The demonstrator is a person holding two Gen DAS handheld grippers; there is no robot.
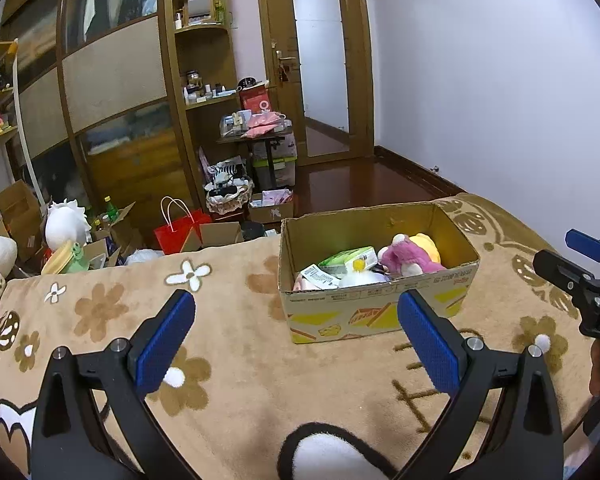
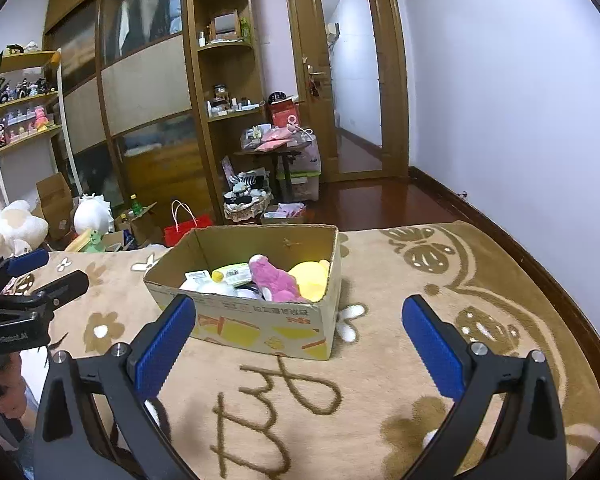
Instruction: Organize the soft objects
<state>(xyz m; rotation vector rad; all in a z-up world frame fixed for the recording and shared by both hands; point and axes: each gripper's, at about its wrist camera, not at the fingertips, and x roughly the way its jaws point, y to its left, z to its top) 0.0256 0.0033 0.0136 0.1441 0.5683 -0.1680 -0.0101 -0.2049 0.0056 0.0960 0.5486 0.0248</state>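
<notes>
An open cardboard box (image 1: pixel 376 312) (image 2: pixel 260 326) stands on a tan flowered blanket (image 1: pixel 236 360) (image 2: pixel 380 380). Inside lie a pink plush (image 1: pixel 406 258) (image 2: pixel 278 280), a yellow plush (image 1: pixel 428 244) (image 2: pixel 312 276), a white soft toy (image 1: pixel 362 278) and packets. My left gripper (image 1: pixel 296 344) is open, short of the box, with nothing between its blue pads. A black-and-white plush (image 1: pixel 328 454) lies under it at the frame's bottom edge. My right gripper (image 2: pixel 298 344) is open too, in front of the box and nothing in it.
Beyond the bed, the floor holds cardboard boxes (image 1: pixel 16 216), a red bag (image 1: pixel 180 232), a basket (image 1: pixel 228 198) and plush toys (image 2: pixel 12 228). Wooden wardrobe and shelves (image 2: pixel 220 80) stand behind. A door (image 1: pixel 320 60) and a white wall (image 2: pixel 520 100) are on the right.
</notes>
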